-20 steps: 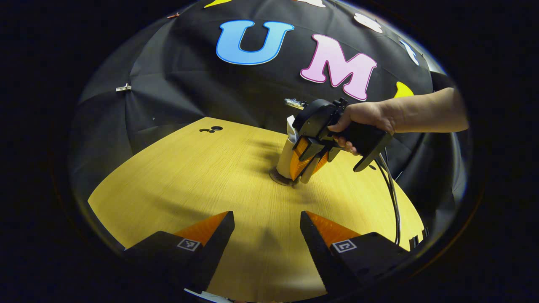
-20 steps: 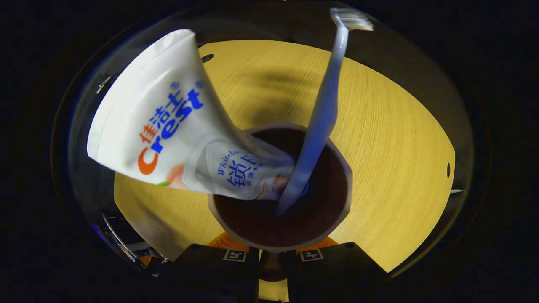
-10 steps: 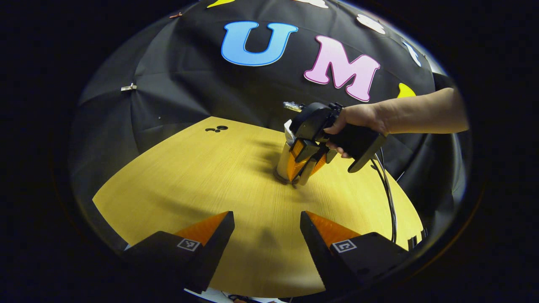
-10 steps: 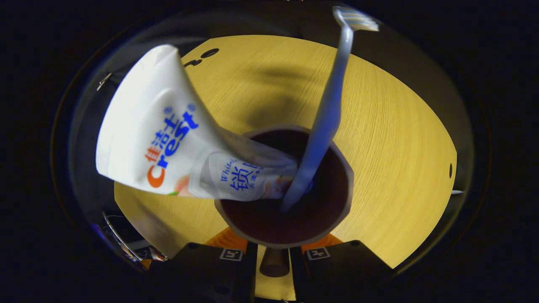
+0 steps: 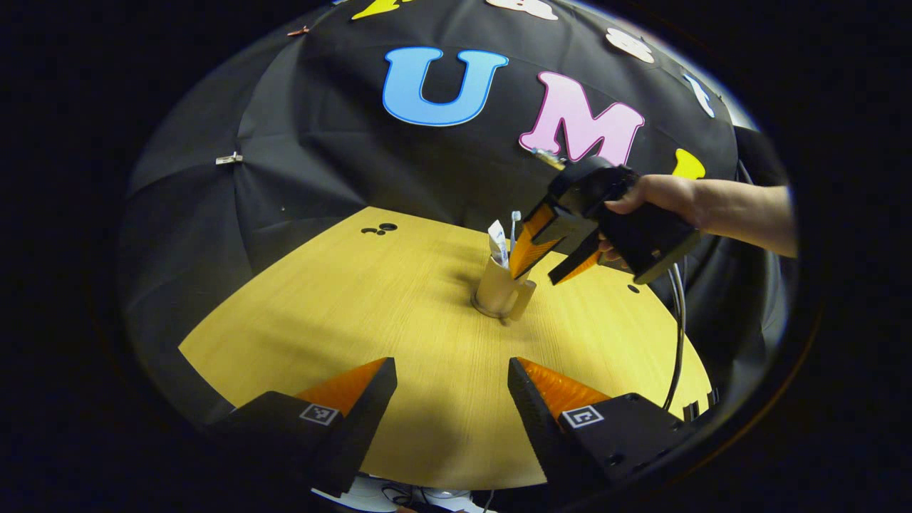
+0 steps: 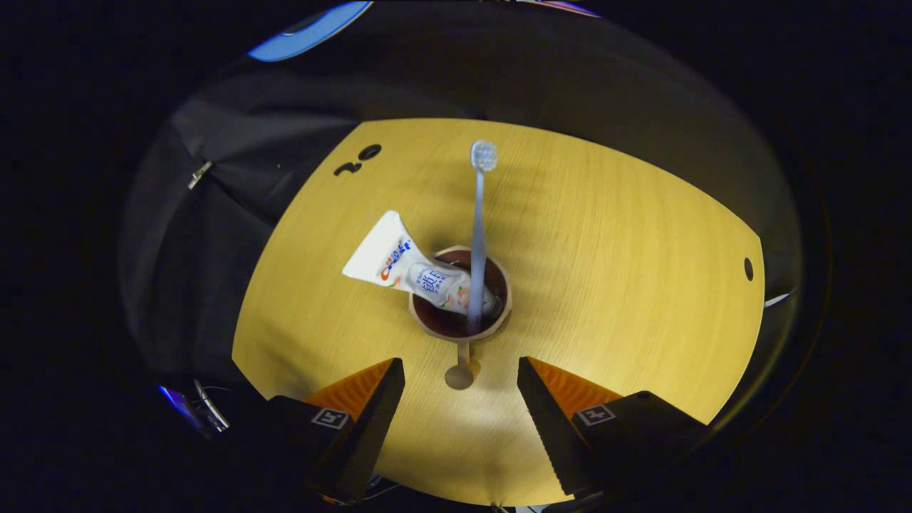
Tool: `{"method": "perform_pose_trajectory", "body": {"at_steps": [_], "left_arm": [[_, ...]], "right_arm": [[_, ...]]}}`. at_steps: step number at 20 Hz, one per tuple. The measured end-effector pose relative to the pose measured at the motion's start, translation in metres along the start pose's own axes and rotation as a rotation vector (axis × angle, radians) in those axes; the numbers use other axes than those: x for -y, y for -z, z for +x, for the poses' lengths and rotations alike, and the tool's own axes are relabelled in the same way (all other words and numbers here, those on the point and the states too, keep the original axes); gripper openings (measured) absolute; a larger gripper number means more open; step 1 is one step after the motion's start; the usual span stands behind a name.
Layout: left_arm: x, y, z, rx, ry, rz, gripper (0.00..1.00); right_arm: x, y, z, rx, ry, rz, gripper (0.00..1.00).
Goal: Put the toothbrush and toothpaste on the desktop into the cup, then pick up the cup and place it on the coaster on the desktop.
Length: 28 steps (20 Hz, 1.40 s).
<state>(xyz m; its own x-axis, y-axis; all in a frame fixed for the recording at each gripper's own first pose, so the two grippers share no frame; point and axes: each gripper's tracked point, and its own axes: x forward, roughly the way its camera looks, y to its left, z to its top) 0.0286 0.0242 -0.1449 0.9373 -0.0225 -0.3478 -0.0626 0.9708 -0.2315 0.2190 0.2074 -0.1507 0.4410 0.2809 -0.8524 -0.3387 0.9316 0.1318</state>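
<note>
A tan cup (image 5: 499, 288) with a side handle stands upright on the wooden table (image 5: 342, 313), on a thin round coaster (image 5: 487, 312) that peeks out at its base. A white toothpaste tube (image 5: 498, 244) and a pale toothbrush (image 5: 515, 224) stick up out of it. A hand holds my right gripper (image 5: 533, 278) in the air just right of and above the cup, open and off it. In the right gripper view I look down into the cup (image 6: 436, 324), with the tube (image 6: 399, 263) leaning left and the brush (image 6: 477, 228) bristles up. My right gripper (image 6: 459, 365) is open there. Nearer the table's front, my left gripper (image 5: 451, 367) stands open with nothing in it.
Small dark holes mark the tabletop at the far left (image 5: 377, 229) and near the right edge (image 6: 748, 268). Black cables (image 5: 673, 342) hang from the right gripper toward the table's right edge. Bare wood surrounds the cup.
My right gripper has let go of the cup, opened, and pulled up and back to the right. The cup stays standing on the coaster. The left gripper has hardly moved.
</note>
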Motion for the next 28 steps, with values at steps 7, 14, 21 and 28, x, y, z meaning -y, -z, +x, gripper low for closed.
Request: {"method": "perform_pose_trajectory", "body": {"at_steps": [7, 14, 21, 28], "left_arm": [[0.015, -0.056, -0.044, 0.132, 0.006, 0.043, 0.98], [0.043, -0.108, -0.111, 0.351, 0.053, 0.186, 0.97], [0.066, -0.106, -0.142, 0.423, 0.119, 0.196, 0.98], [0.071, -0.106, -0.143, 0.439, 0.157, 0.224, 0.97]], "right_arm": [[0.029, 0.015, -0.120, 0.369, 0.059, 0.103, 0.98], [0.027, 0.122, -0.194, 0.598, 0.214, 0.085, 0.98], [0.009, 0.175, -0.279, 0.881, 0.313, 0.107, 0.98], [0.031, 0.211, -0.306, 0.995, 0.441, 0.148, 0.99]]}}
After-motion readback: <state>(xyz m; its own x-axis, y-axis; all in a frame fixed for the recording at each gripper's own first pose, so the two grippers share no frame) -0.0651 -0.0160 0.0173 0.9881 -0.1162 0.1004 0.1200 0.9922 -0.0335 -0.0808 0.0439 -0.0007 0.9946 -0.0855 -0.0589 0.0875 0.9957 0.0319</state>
